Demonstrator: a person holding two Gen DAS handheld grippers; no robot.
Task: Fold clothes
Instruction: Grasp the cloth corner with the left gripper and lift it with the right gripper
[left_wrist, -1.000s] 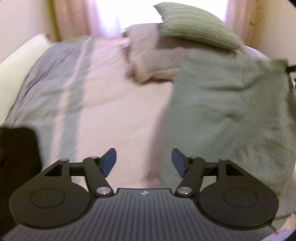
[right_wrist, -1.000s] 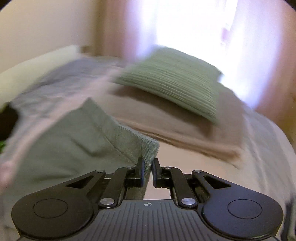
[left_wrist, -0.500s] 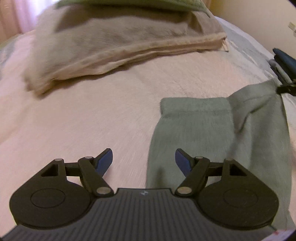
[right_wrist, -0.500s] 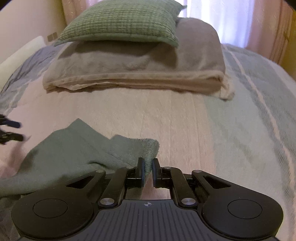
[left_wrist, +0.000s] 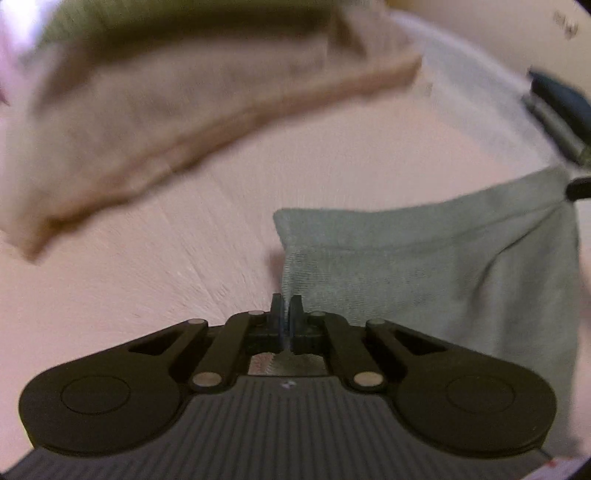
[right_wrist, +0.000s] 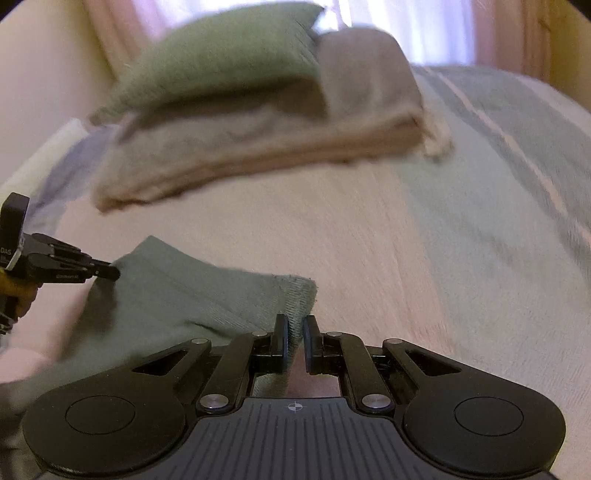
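Note:
A grey-green garment (left_wrist: 424, 277) lies on the pink bedspread (left_wrist: 166, 277), partly lifted at its far edge. My left gripper (left_wrist: 286, 310) is shut on the garment's left edge near a corner. The right wrist view shows that left gripper (right_wrist: 107, 274) pinching the garment (right_wrist: 184, 295) at its left corner. My right gripper (right_wrist: 294, 328) is shut on the garment's right corner, with cloth between the pads. In the left wrist view, the right gripper (left_wrist: 578, 186) holds the raised corner at the far right. Both views are motion-blurred.
A folded beige blanket (right_wrist: 258, 147) with a green pillow (right_wrist: 221, 62) on top lies further up the bed. The bedspread (right_wrist: 332, 240) turns blue-grey with stripes (right_wrist: 498, 147) on the right. Curtains and a bright window stand behind.
My left gripper moved onto the garment's left edge and went from open to shut on it. The right gripper kept its hold. Both views tilted and blurred.

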